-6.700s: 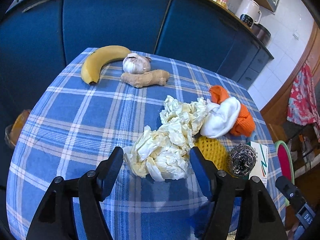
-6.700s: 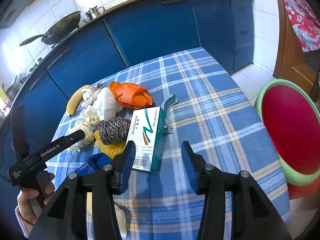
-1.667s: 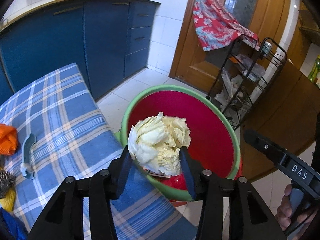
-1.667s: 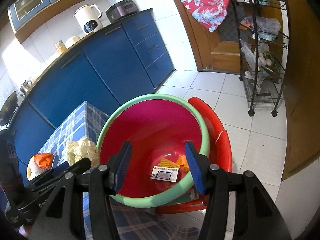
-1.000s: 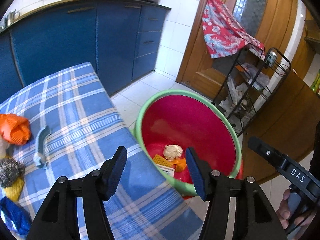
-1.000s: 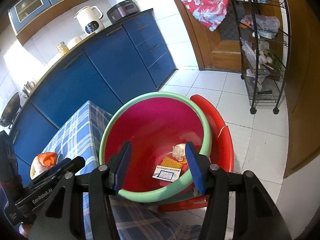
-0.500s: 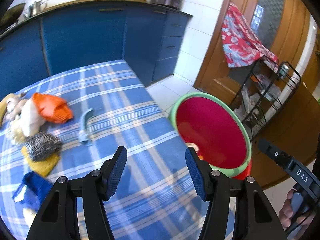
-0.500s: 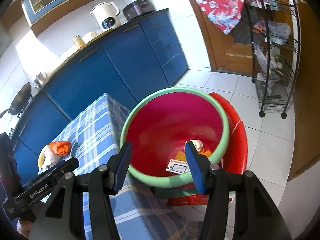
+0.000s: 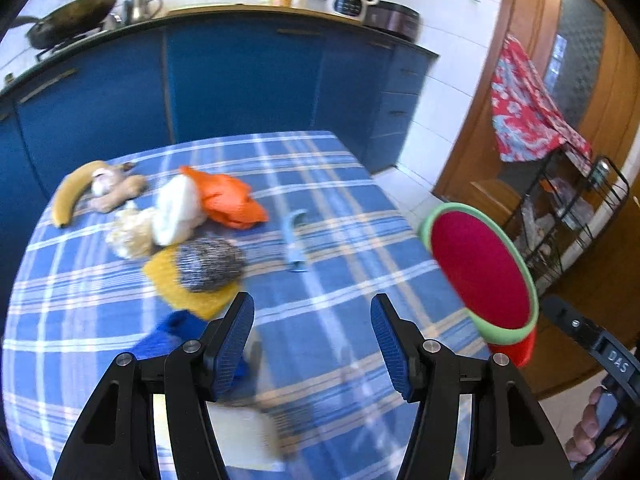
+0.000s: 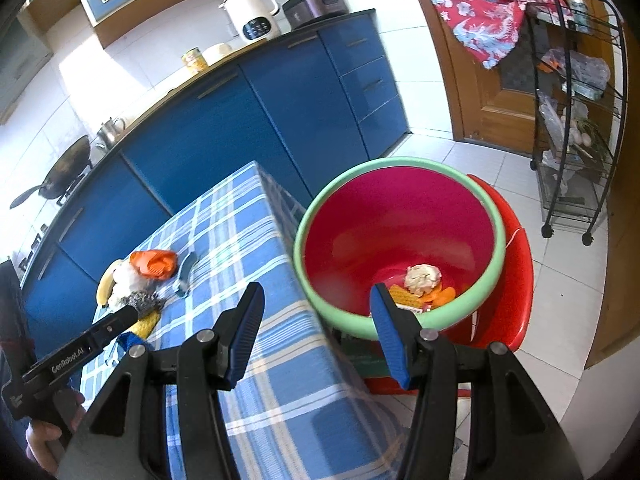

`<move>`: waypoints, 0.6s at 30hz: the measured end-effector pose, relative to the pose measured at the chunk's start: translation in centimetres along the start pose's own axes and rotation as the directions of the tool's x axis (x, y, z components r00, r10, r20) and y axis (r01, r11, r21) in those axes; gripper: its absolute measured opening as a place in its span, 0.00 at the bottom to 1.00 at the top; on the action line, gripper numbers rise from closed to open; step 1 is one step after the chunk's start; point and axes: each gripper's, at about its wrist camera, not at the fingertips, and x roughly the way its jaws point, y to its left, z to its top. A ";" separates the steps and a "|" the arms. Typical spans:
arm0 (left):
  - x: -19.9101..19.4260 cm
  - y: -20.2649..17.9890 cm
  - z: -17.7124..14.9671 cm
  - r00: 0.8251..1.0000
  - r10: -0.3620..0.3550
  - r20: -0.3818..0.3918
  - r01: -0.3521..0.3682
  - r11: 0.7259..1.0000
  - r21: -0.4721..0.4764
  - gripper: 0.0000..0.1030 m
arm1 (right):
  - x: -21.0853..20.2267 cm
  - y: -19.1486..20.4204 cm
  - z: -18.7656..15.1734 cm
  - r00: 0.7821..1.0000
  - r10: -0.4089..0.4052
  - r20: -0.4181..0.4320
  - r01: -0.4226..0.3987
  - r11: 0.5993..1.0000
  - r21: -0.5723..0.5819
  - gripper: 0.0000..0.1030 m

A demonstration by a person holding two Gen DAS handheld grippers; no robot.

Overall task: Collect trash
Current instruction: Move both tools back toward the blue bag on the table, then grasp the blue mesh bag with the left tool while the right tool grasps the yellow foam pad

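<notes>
I had both the left gripper (image 9: 312, 340) and right gripper (image 10: 316, 334) half-open, empty; next pickup was probably the yellow net (image 9: 172, 284) on the table (image 9: 340, 184).

bananas (image 9: 70, 197): one is lying on the table
steel scourers (image 9: 210, 265): one is sitting there
orange gloves (image 9: 228, 202): one is showing
blue peelers (image 9: 295, 240): one is lying
red bins (image 10: 400, 256): one is standing
kettles (image 10: 252, 14): one is standing
</notes>
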 end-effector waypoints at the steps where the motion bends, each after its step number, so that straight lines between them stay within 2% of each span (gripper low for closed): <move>1: -0.1 0.7 0.0 1.000 0.017 0.002 -0.017 1.000 -0.004 0.61 | 0.0 0.3 -0.1 1.000 0.004 -0.003 -0.004 1.000 -0.005 0.55; 10: 0.3 5.9 -0.6 0.991 0.130 -0.035 -0.131 0.991 -0.019 0.61 | 0.0 2.8 -0.8 1.000 0.020 -0.023 -0.020 0.999 -0.037 0.56; 18: 2.6 8.7 -1.6 0.983 0.146 -0.110 -0.151 0.988 -0.037 0.61 | 0.4 4.6 -1.6 0.999 0.021 -0.043 -0.024 0.997 -0.071 0.56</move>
